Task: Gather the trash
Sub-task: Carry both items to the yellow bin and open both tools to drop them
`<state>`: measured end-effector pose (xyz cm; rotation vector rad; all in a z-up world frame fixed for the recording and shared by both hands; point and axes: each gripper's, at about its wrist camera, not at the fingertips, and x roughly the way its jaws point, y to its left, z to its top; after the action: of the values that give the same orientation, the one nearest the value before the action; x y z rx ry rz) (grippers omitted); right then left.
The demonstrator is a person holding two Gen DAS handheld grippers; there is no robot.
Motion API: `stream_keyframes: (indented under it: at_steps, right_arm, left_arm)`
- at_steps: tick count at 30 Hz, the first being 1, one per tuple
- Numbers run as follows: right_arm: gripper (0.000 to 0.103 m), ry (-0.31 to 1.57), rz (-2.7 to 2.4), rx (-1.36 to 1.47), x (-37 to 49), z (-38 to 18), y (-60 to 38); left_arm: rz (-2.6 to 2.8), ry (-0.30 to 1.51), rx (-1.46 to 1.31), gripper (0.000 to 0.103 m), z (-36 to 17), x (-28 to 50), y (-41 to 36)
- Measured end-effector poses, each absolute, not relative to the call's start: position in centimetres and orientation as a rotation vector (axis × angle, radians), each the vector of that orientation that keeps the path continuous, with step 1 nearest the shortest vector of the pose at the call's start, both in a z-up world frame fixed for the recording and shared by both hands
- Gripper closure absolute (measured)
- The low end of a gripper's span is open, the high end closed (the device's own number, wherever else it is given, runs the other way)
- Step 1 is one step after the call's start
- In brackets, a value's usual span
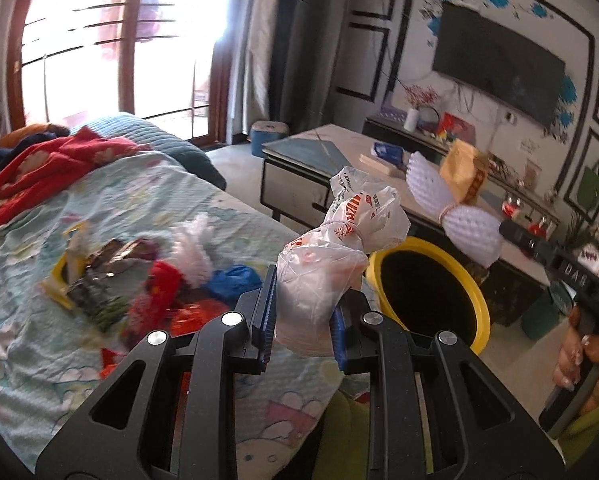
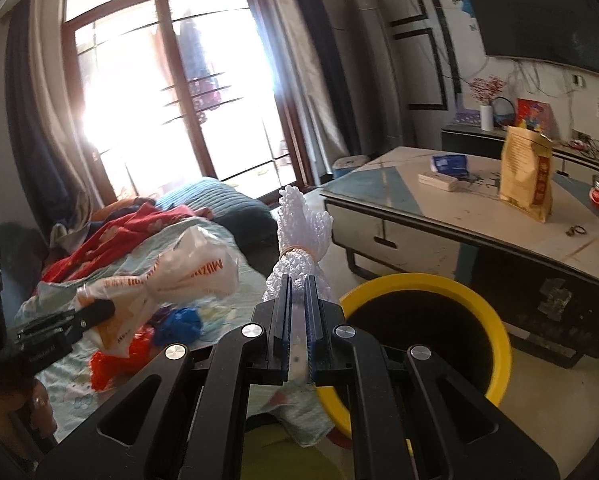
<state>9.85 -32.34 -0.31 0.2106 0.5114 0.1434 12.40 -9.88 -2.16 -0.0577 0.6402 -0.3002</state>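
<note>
My left gripper (image 1: 302, 304) is shut on a knotted clear plastic bag (image 1: 339, 256) with red print, held just left of the yellow-rimmed bin (image 1: 483, 304); the right wrist view shows the same bag (image 2: 167, 280). My right gripper (image 2: 298, 292) is shut on a white foam net (image 2: 301, 236) tied with a rubber band, near the bin's (image 2: 499, 320) left rim. In the left wrist view that foam net (image 1: 451, 204) hangs above the bin, with a hand (image 1: 579, 356) on the right gripper's handle. More trash (image 1: 151, 280) lies in a pile on the bed.
The bed (image 1: 99, 200) carries a pale patterned sheet and a red blanket (image 1: 47, 168). Behind the bin stands a low table (image 2: 439, 216) with a tan paper bag (image 2: 525, 176), a blue packet and a jar. A television hangs on the right wall. A bright glass door is at the back.
</note>
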Motion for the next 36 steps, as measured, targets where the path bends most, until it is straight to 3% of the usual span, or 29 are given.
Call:
stream_keyframes:
  at_steps: [29, 33, 36]
  right_arm:
    - [0.096, 0.718, -0.029, 0.413, 12.6, -6.7, -43.7]
    - [0.093, 0.757, -0.027, 0.439, 13.1, -7.8, -44.1]
    - [0.091, 0.763, -0.036, 0.462, 13.2, -8.1, -44.5]
  left_arm:
    - [-0.520, 0.842, 0.195, 0.085, -10.5, 16.4, -24.8]
    - [-0.539, 0.860, 0.209, 0.082, -11.2, 16.8, -25.5]
    - [-0.545, 0.871, 0.192, 0.073, -11.4, 17.2, -25.7]
